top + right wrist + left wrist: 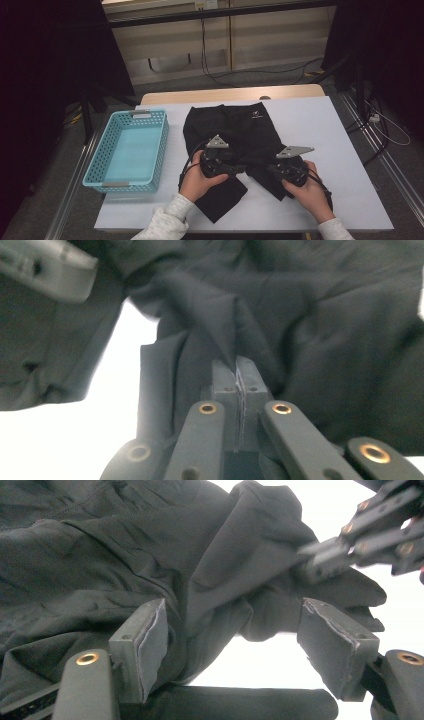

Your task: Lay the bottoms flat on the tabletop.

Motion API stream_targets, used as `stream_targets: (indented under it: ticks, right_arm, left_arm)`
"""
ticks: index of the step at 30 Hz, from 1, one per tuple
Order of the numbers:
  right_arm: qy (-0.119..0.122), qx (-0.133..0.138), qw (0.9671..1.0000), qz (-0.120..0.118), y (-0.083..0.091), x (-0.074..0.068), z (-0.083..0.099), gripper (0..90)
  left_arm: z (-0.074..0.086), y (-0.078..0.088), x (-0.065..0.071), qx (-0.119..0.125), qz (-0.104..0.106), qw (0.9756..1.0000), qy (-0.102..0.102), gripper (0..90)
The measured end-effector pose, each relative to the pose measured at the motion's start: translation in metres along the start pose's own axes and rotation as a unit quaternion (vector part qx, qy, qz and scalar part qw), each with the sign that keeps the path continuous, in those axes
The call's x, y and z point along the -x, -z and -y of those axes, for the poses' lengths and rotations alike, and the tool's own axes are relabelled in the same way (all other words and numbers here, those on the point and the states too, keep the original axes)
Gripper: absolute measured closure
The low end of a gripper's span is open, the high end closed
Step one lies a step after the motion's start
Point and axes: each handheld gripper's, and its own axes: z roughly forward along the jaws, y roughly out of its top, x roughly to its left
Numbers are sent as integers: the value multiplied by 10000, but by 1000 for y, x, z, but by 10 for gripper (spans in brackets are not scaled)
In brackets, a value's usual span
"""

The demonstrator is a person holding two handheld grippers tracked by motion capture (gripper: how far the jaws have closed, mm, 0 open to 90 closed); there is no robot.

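Note:
A pair of black shorts (235,132) with a small logo lies spread on the white table (320,130). Both grippers meet at the crotch between its two legs. My left gripper (242,168) comes in from the left, and its jaws stand wide apart (235,630) with a loose fold of the black cloth (210,580) lying between them. My right gripper (266,168) comes in from the right and is shut on a pinched ridge of the shorts' fabric (239,371). In the left gripper view, the right gripper's tip (325,562) bites the cloth just ahead.
A light blue plastic basket (131,150) stands on the left side of the table, with nothing in it. White tabletop shows to the right of the shorts and along the front edge. Cables run over the floor behind the table.

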Motion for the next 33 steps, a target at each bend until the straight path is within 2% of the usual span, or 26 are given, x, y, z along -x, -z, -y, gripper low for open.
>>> stream_targets:
  ticks: [2,3,4,6,8,10,12,14,18,20,25,28,33]
  right_arm:
    - [-134,210,9996,125,6,7,-2,895]
    - [-207,299,9990,259,9,12,-2,895]
    - [-218,321,9987,337,10,16,-2,895]
    - [-265,315,9979,501,10,24,0,890]
    - [-342,141,9981,492,5,29,5,857]
    - [-172,-137,9980,598,-2,27,11,826]
    - [-107,-60,9978,658,-4,26,13,793]
    - [-112,-16,9968,796,-3,27,12,708]
    - [-160,204,9962,830,10,26,10,652]
    - [-160,327,9954,889,21,24,8,590]
    - [-176,430,9952,857,38,17,11,566]
    - [-239,408,9942,968,41,20,15,535]
    - [-443,448,9918,1111,50,29,23,468]
  left_arm:
    - [0,0,2,27,8,10000,-2,287]
    - [0,-1,3,33,11,10000,-27,290]
    - [0,-2,4,7,19,10000,-57,291]
    - [0,-5,6,-9,61,10000,-73,295]
    - [1,-8,7,-63,84,9999,-87,295]
    - [1,-10,7,-92,89,9999,-86,297]
    - [1,-11,7,-88,97,9999,-82,300]
    - [1,-11,7,-68,101,9999,-96,302]
    - [-1,-12,7,-84,115,9998,-119,302]
    - [-2,-13,8,-122,116,9998,-140,301]
    - [-5,-17,13,-87,168,9996,-195,302]
    - [-7,-19,16,-64,217,9994,-243,311]
    - [-8,-30,23,-173,336,9987,-345,355]
